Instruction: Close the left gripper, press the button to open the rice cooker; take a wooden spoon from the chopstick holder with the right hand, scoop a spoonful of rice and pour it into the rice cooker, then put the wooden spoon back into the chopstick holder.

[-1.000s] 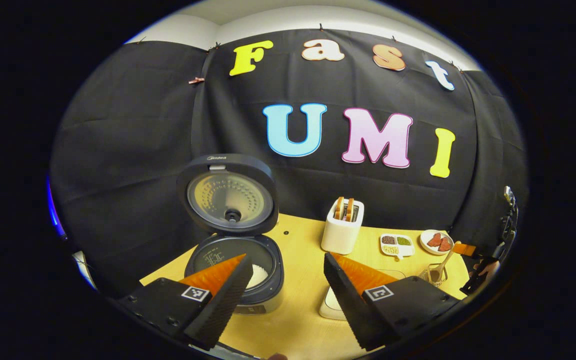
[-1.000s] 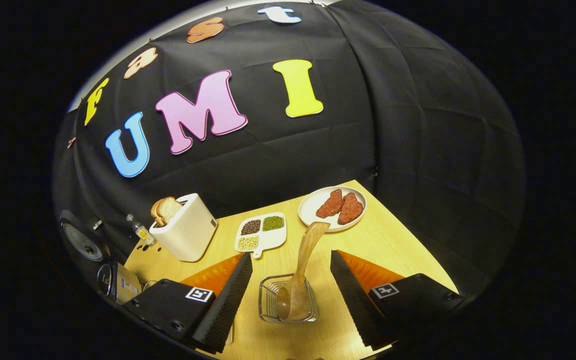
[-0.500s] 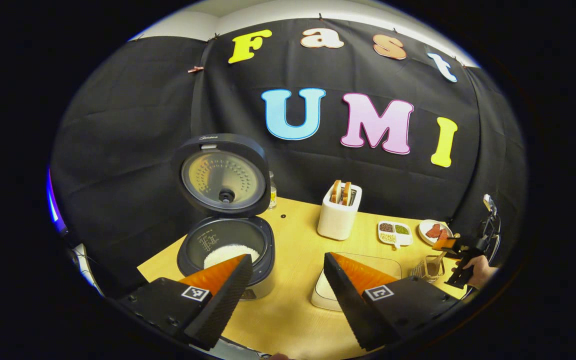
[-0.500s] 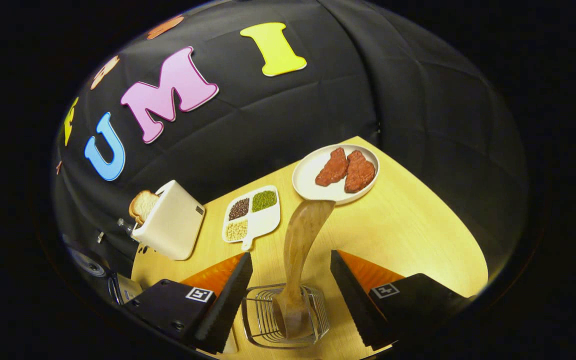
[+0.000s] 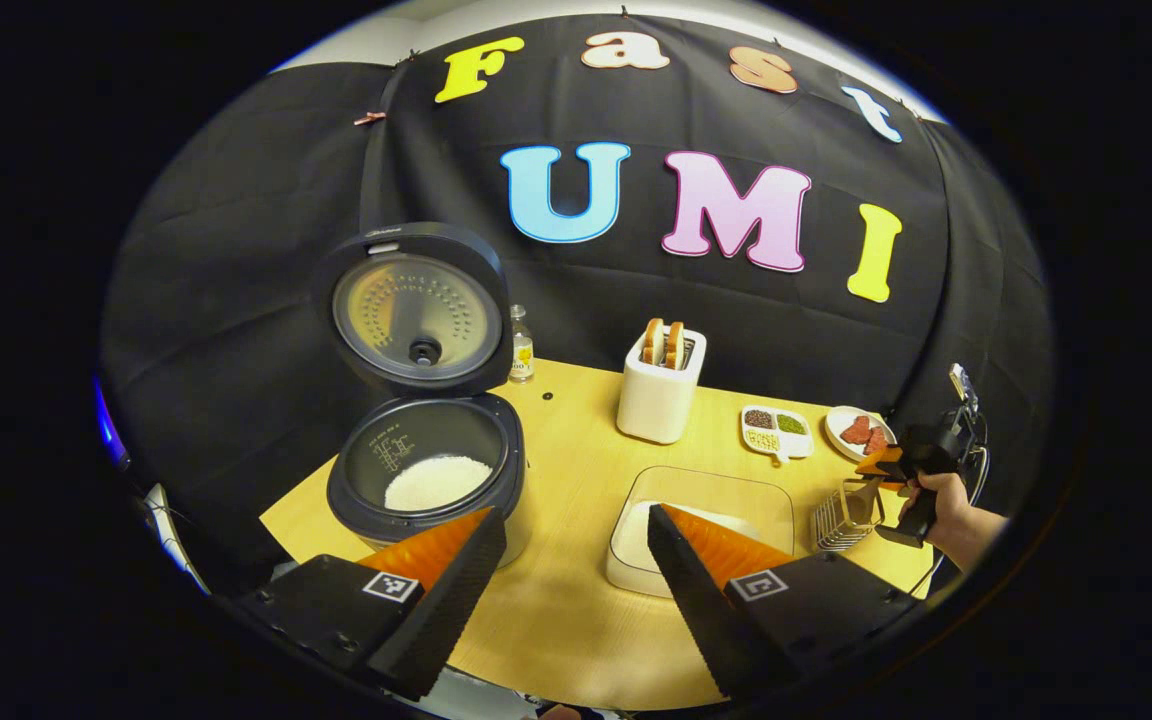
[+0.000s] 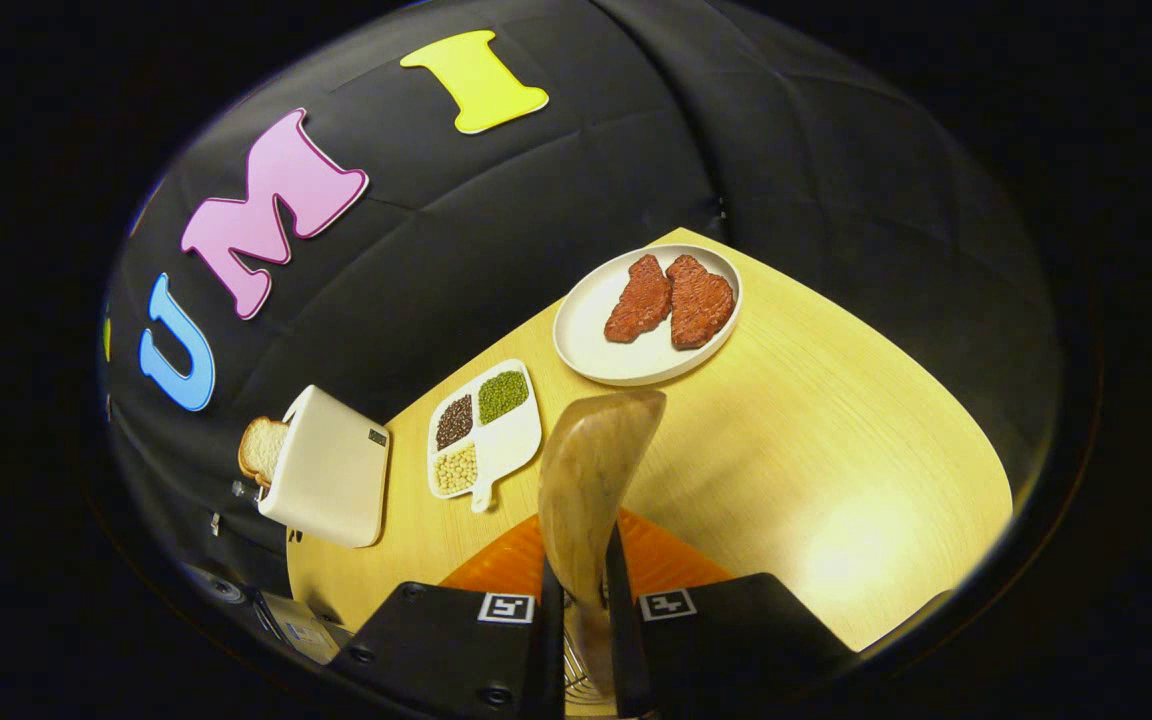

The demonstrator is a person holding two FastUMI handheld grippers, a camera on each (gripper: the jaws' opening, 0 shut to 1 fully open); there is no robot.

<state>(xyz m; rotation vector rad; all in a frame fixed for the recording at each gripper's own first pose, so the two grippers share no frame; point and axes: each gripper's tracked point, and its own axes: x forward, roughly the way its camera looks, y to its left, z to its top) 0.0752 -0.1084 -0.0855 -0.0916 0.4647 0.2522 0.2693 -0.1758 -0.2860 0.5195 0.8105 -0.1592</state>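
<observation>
The dark rice cooker (image 5: 416, 500) stands at the table's left with its lid (image 5: 411, 310) swung up, and white rice (image 5: 436, 482) lies in its pot. My left gripper (image 5: 571, 560) hovers open in front of it, nothing between its fingers. A clear rice container (image 5: 711, 490) sits to the cooker's right. Past it is the wire chopstick holder (image 5: 841, 515). There a hand holds my right gripper (image 5: 886, 465). In the right gripper view, the right gripper (image 6: 581, 600) is shut on the handle of the wooden spoon (image 6: 591, 480), which stands up from the holder (image 6: 573, 665) below.
A white toaster (image 5: 658, 395) with bread, a divided dish of beans (image 6: 526, 440) and a white plate (image 6: 586, 350) with two pieces of meat line the back of the wooden table (image 6: 816, 430). A small bottle (image 5: 522, 350) stands behind the cooker.
My right gripper has dropped onto the holder and its fingers have gone from wide open to shut on the spoon handle. My left gripper has drawn back from the cooker, staying open.
</observation>
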